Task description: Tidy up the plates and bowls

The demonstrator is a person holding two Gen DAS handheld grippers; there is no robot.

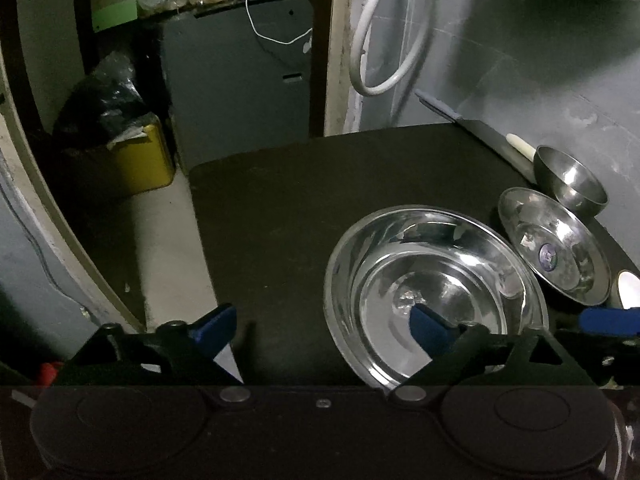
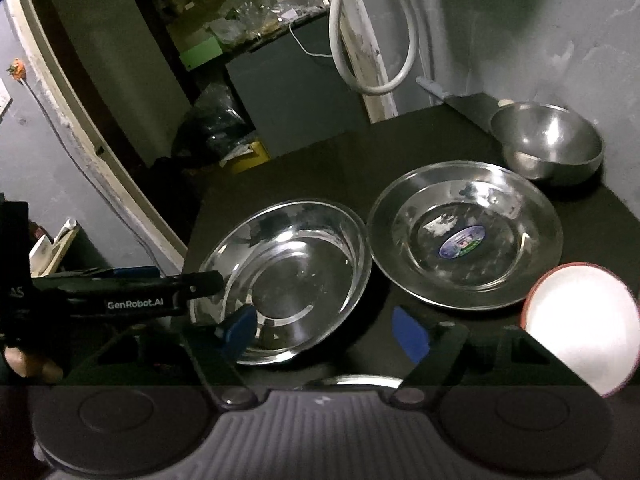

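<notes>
A wide steel bowl (image 1: 436, 292) (image 2: 288, 280) sits near the front of the black table. To its right lies a steel plate (image 1: 554, 246) (image 2: 466, 236) with a sticker in its middle. A small steel bowl (image 1: 570, 180) (image 2: 548, 144) stands behind the plate by the wall. A white bowl with a red rim (image 2: 584, 324) (image 1: 628, 290) is at the right front. My left gripper (image 1: 322, 330) is open and empty, its right finger over the wide bowl. My right gripper (image 2: 326, 334) is open and empty, its left finger over the wide bowl's near rim.
The black table (image 1: 304, 208) ends at the left, with floor below. A grey wall (image 1: 520, 60) runs along the right. A white hose (image 1: 384, 40) hangs by the door frame. A yellow bin (image 1: 136, 160) and a grey cabinet (image 1: 240, 80) stand beyond.
</notes>
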